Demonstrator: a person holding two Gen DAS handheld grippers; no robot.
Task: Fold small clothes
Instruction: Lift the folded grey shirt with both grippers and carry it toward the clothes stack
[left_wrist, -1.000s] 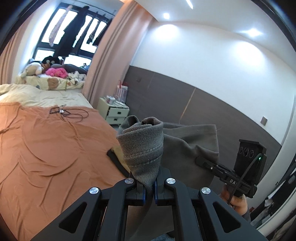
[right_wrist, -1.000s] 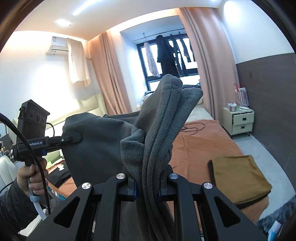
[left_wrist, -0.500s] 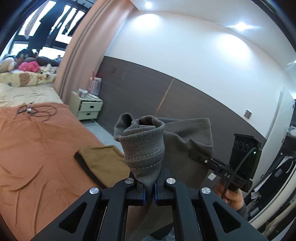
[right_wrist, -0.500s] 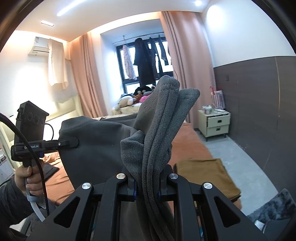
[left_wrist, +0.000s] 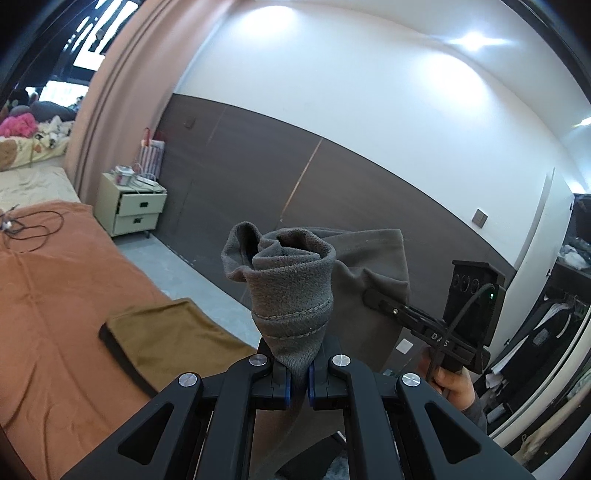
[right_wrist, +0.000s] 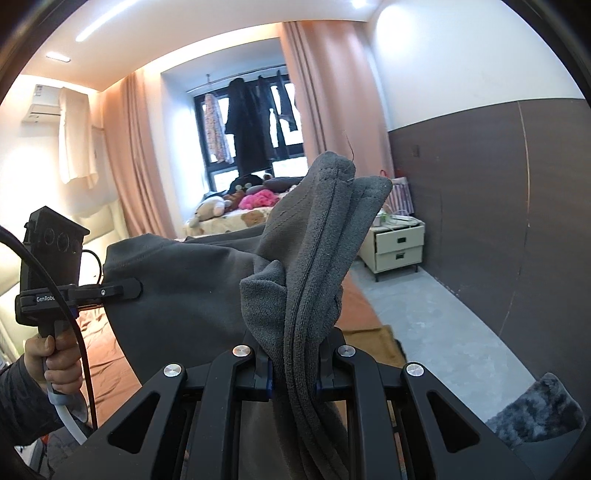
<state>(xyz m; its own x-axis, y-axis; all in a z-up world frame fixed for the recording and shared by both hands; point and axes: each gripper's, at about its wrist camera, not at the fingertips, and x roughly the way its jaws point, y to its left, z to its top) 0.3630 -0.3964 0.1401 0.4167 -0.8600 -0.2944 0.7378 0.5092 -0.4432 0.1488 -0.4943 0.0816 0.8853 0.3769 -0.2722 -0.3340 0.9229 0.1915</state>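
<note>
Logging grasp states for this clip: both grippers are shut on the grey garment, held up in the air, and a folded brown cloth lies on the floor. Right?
Not quite. The folded brown cloth lies on the orange bed, as the left wrist view shows. The left gripper and right gripper are indeed shut on the grey garment, held up in the air.

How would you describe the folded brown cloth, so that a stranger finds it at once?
Start from the bed with the orange sheet. Near its corner, beside the grey floor, lies the brown cloth, a flat folded rectangle with a black edge. Unlike the grey garment, no tool holds it.
</note>
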